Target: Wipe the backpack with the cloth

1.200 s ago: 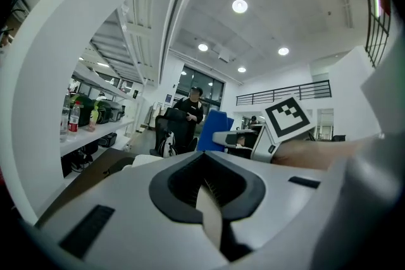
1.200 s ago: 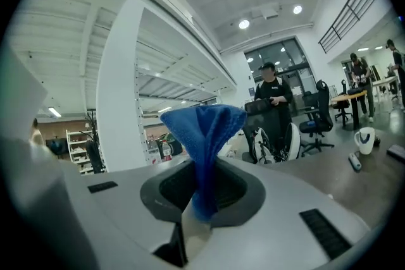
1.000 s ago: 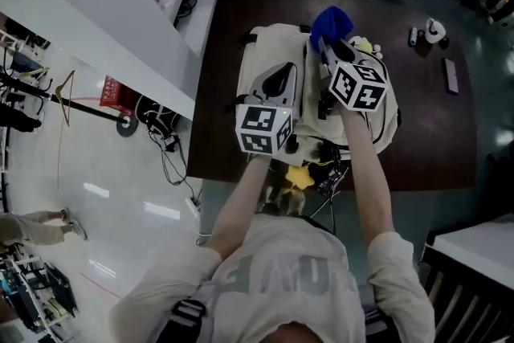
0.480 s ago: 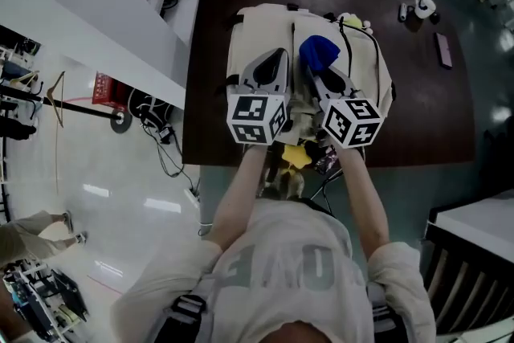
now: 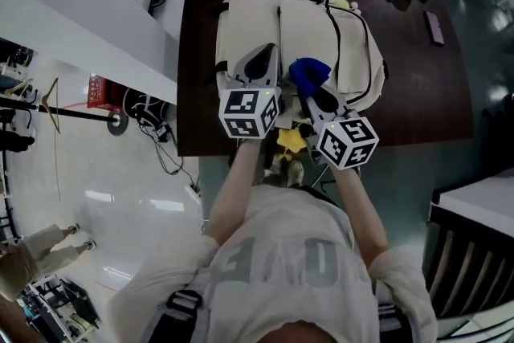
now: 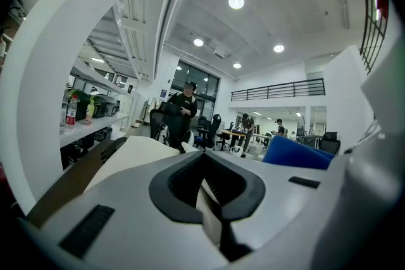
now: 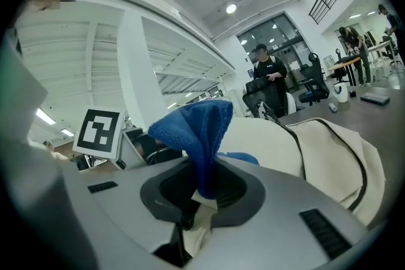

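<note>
Jaws clamped: right gripper (image 7: 199,193) on the cloth (image 7: 197,126), left gripper (image 6: 209,190) on the near edge of the backpack (image 5: 321,28); wiping looks unfinished.

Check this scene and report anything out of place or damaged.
Nothing stands out. The backpack lies flat on the dark table, with no spill or tear visible. The blue cloth is bunched in the right gripper's shut jaws, over the backpack's near part, as wiping would need.

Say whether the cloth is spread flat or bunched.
Bunched: the cloth rises in folds, pinched by the right gripper.
</note>
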{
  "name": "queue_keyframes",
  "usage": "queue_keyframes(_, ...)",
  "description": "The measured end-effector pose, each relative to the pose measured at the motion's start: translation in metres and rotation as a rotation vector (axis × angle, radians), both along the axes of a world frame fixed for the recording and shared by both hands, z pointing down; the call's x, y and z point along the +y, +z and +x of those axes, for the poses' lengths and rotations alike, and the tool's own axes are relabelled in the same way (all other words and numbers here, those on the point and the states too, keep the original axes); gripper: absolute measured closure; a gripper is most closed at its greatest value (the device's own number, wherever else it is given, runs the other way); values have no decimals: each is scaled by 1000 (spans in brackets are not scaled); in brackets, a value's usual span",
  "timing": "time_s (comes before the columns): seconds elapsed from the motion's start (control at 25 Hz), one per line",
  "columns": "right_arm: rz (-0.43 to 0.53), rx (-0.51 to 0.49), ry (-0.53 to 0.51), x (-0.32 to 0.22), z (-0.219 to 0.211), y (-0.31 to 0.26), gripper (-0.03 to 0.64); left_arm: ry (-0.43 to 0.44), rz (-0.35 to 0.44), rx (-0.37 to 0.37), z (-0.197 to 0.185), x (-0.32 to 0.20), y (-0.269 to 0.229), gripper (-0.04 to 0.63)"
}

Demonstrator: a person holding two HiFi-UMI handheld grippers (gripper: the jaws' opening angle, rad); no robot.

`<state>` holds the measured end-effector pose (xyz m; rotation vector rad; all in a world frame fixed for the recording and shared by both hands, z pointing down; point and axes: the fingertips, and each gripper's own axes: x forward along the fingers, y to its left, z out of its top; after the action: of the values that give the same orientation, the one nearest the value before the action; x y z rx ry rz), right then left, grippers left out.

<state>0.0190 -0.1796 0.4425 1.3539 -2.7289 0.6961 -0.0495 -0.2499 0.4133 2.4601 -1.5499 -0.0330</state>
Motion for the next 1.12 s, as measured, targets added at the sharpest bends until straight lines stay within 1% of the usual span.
queue_keyframes(0.16,-22,0,-3,16,3,6,572,-1,-9,1,0,-1,3,594)
queue_keyframes(0.28,-25,0,1,19,8,7,572,3,-17,5,0,-3,6,594)
queue_keyframes(0.4,-2,14,8,8,17,-2,572,11,-18,-19,3,-4,8,594)
queue_keyframes(0.48,31,34,30,-5,29,-13,572,13,-21,-19,3,-4,9,594)
queue_keyframes(0.56,68,40,61,-25,41,-27,572,15,-24,-11,2,-5,8,594)
queue_keyframes(0.64,100,35,88,-52,52,-39,572,20,-23,-18,3,-7,9,594)
queue_keyframes(0.72,126,37,112,-84,60,-47,572,25,-19,-32,4,-8,11,594)
queue_keyframes(0.84,167,56,141,-136,63,-58,572,21,-24,-31,4,-10,14,594)
queue_keyframes(0.92,189,88,154,-169,61,-60,572,18,-27,-42,3,-10,16,594)
queue_keyframes(1.0,204,143,166,-200,60,-59,572,26,-17,-73,6,-10,18,594)
queue_keyframes(1.08,208,193,185,-226,63,-55,572,39,-2,-90,10,-10,19,594)
queue_keyframes(1.12,200,200,195,-237,65,-52,572,43,2,-88,11,-10,19,594)
